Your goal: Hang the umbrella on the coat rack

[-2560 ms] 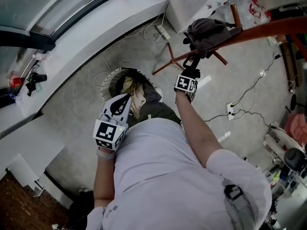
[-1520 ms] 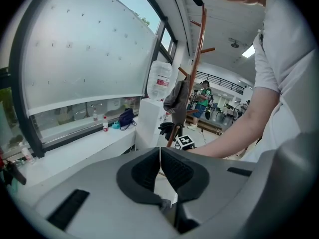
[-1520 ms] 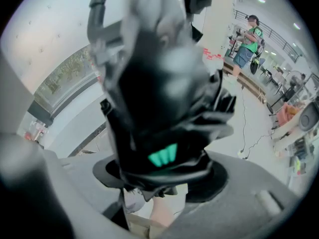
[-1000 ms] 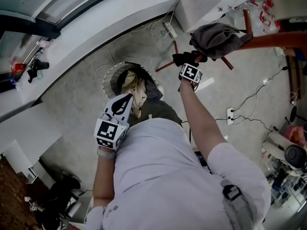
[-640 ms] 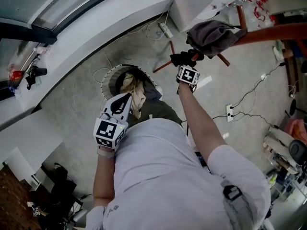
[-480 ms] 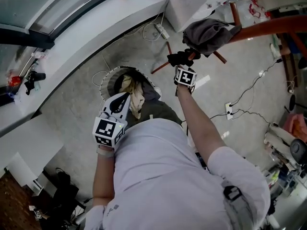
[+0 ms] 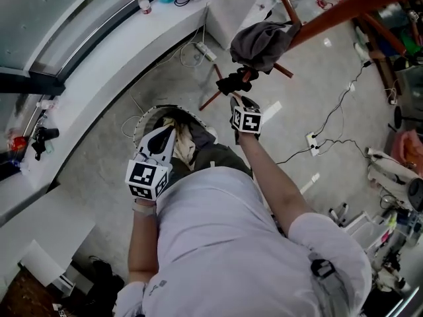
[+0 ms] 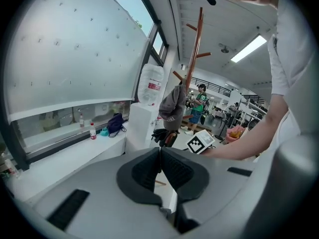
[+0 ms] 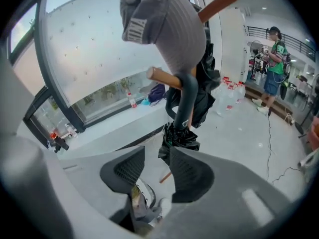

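The folded black umbrella (image 9: pixel 186 103) hangs upright by its dark curved handle from a short wooden peg (image 9: pixel 162 76) of the reddish-brown wooden coat rack (image 7: pixel 344 6), its bunched canopy dangling below the peg, at the far side of the scene.
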